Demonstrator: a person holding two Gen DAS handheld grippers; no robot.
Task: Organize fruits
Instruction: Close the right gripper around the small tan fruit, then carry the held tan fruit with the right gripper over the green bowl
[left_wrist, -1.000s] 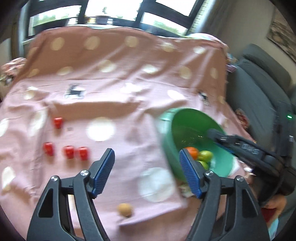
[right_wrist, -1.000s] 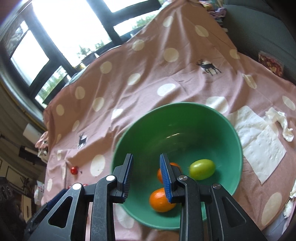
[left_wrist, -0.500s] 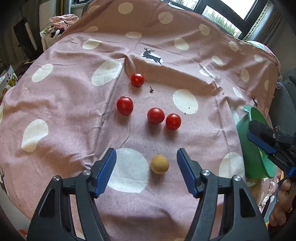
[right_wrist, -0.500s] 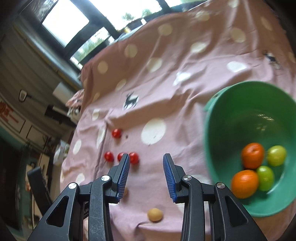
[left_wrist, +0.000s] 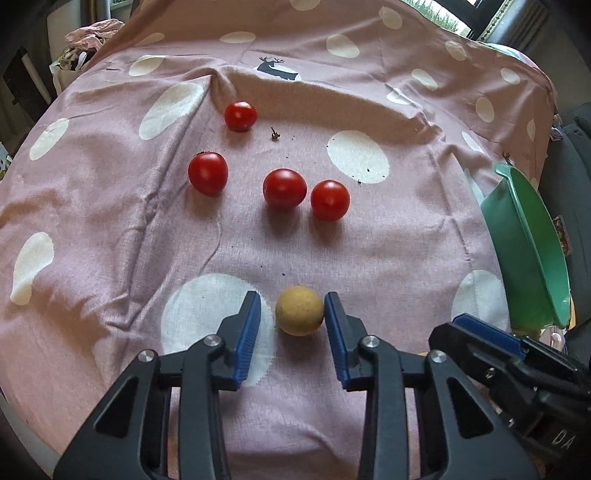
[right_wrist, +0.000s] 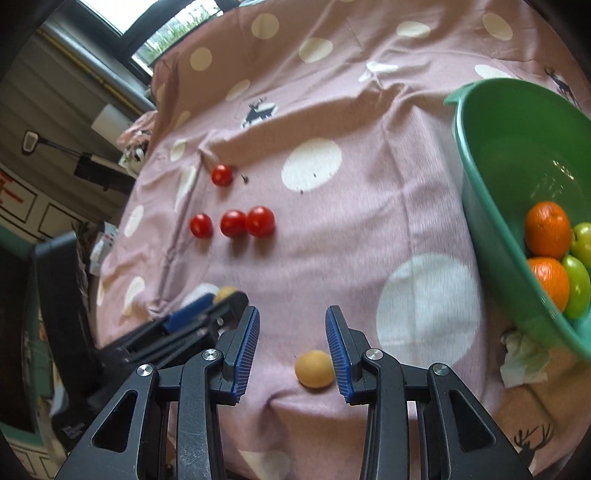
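Note:
A small tan round fruit (left_wrist: 299, 310) lies on the pink spotted cloth between the open fingers of my left gripper (left_wrist: 292, 322), close to the right pad, not clamped. Several red tomatoes (left_wrist: 284, 188) lie beyond it. My right gripper (right_wrist: 292, 334) is open, and a second tan fruit (right_wrist: 314, 368) lies on the cloth by its right pad. The green bowl (right_wrist: 480, 177) at the right holds two oranges (right_wrist: 547, 229) and green fruits (right_wrist: 577, 286). The left gripper (right_wrist: 207, 314) shows in the right wrist view with the first tan fruit (right_wrist: 225, 293) at its tips.
The bowl (left_wrist: 532, 236) stands at the cloth's right edge in the left wrist view, with the right gripper's tip (left_wrist: 487, 336) below it. A crumpled white tissue (right_wrist: 522, 356) lies under the bowl's near rim. A small dark stem (left_wrist: 274, 134) lies near the far tomato.
The left gripper has moved forward and down so the tan fruit now sits between its fingers. The right gripper has swung left away from the bowl and lowered over a second tan fruit.

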